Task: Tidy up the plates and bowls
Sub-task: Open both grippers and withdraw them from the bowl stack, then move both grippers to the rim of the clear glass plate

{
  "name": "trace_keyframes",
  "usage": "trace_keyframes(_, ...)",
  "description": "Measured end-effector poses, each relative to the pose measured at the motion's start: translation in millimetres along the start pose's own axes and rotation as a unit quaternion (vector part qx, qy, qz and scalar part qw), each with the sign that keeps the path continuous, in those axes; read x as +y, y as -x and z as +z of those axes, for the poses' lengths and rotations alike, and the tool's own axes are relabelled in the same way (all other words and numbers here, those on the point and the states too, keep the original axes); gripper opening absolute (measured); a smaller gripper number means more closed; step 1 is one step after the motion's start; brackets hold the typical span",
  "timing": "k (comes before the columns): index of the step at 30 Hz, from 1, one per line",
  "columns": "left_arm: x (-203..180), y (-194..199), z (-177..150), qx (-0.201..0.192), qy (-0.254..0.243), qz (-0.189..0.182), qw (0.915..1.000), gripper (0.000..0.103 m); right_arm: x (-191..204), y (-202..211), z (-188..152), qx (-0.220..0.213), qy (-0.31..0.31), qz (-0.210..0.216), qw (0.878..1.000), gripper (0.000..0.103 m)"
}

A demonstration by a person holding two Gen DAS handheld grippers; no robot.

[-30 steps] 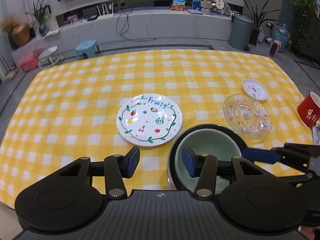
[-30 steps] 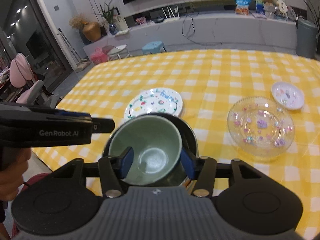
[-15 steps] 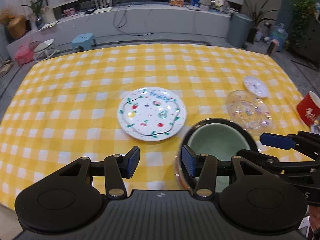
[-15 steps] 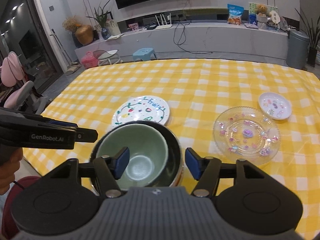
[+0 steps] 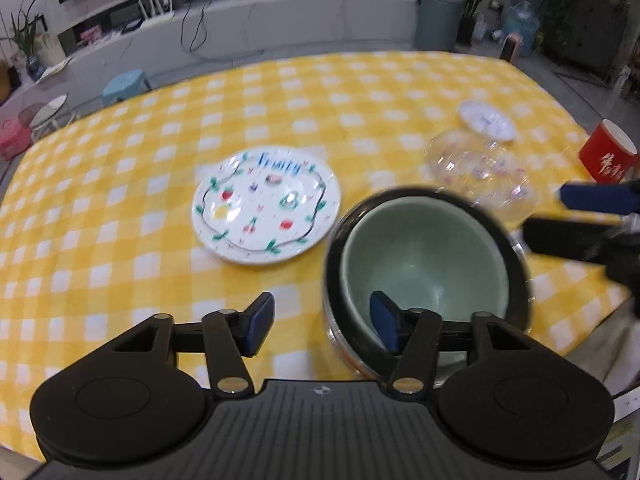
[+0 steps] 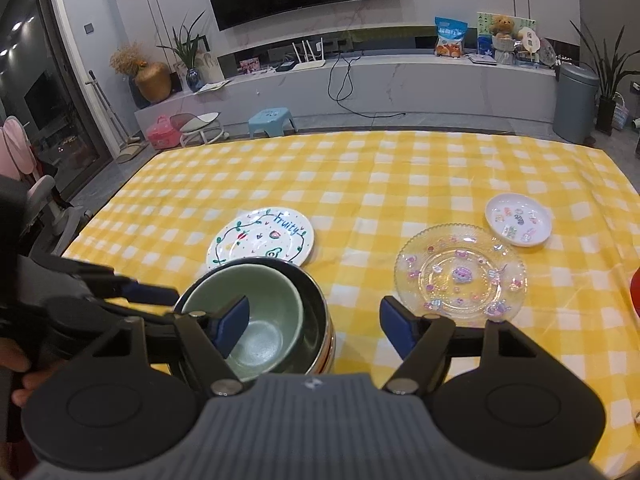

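A pale green bowl sits nested inside a dark bowl near the table's front edge. My left gripper is opening. It straddles the stack's left rim, one finger over the green bowl, and neither pad presses. My right gripper is opening too. Its left finger hangs over the green bowl and its right finger stands clear of the dark bowl's outer wall. A white "Fruity" plate, a clear glass plate and a small white plate lie on the cloth.
A yellow checked cloth covers the table. A red cup stands at the right edge. Beyond the far edge are a blue stool, a grey bin and a long low cabinet.
My right gripper let go of the green bowl, which now rests in the dark bowl, and its jaws spread wider. My left gripper sank toward the table and widened a little.
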State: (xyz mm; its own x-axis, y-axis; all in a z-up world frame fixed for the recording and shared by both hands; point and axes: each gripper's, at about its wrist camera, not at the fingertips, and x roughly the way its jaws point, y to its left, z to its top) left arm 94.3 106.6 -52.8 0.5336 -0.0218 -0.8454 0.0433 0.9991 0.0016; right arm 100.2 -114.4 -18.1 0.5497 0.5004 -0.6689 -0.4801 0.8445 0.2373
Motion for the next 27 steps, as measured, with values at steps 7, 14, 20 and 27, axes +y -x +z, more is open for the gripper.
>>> trace_keyframes(7,12.9,-1.3,-1.1,0.001,0.034,-0.029,0.9990,0.068,-15.4,12.2,-7.8,-0.012,-0.029,-0.006,0.999,0.072)
trace_keyframes(14,12.3,15.3,3.5,-0.025,0.044,-0.032,0.9982,0.068,-45.2,21.5,-10.1,-0.025,-0.076,-0.026,0.996,0.073)
trace_keyframes(20,9.0,39.8,10.7,-0.062,0.060,-0.036,0.9956,0.068,-65.2,36.0,-8.0,-0.050,-0.093,-0.043,0.994,0.078)
trace_keyframes(27,-4.4,64.9,21.4,-0.099,0.075,-0.068,0.9899,0.068,-84.6,47.5,-3.7,-0.061,-0.115,-0.058,0.990,0.078)
